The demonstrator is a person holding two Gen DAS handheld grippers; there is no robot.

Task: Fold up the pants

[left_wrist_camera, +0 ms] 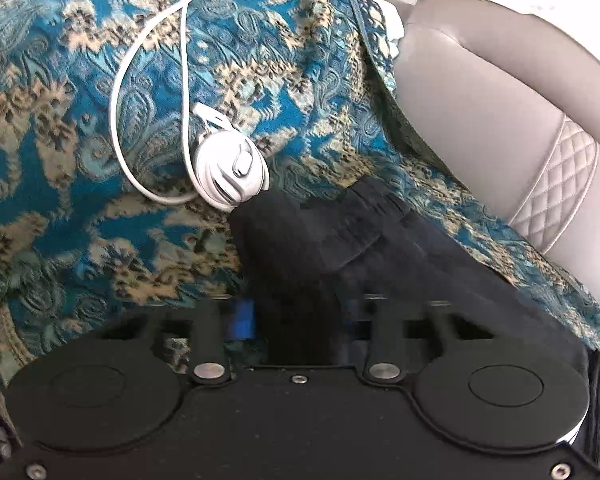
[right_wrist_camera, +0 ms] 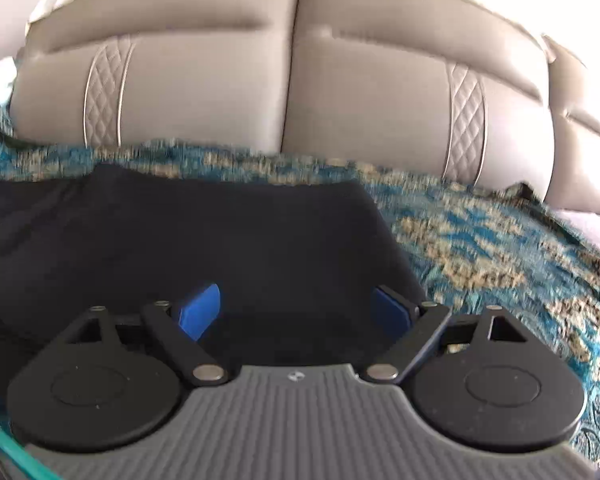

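Dark navy fabric pants [right_wrist_camera: 180, 240] spread on teal-and-gold patterned sofa throw [right_wrist_camera: 500, 248], long axis running leftward from right tongs [right_wrist_camera: 300, 312]. Right tongs spread apart, hovering over pants' right end. Left tongs [left_wrist_camera: 300, 316] appear clamped on bunched pants fabric; blurred, cannot tell. White coiled charger cable [left_wrist_camera: 232, 172] touches pants' far edge.

The left gripper [left_wrist_camera: 296, 320] fills the lower frame with a smooth matte black body: two round discs at lower left and lower right, two black link arms pinned by silver rivets, small silver screws at centre and both bottom corners, and a blue finger pad [left_wrist_camera: 242, 318] left of centre. The right gripper [right_wrist_camera: 296, 312] has the same black discs, links and silver rivets, but a grey ribbed centre plate with one small screw, and two blue pads [right_wrist_camera: 200, 310]. A teal cable [right_wrist_camera: 8, 450] crosses its lower left corner.
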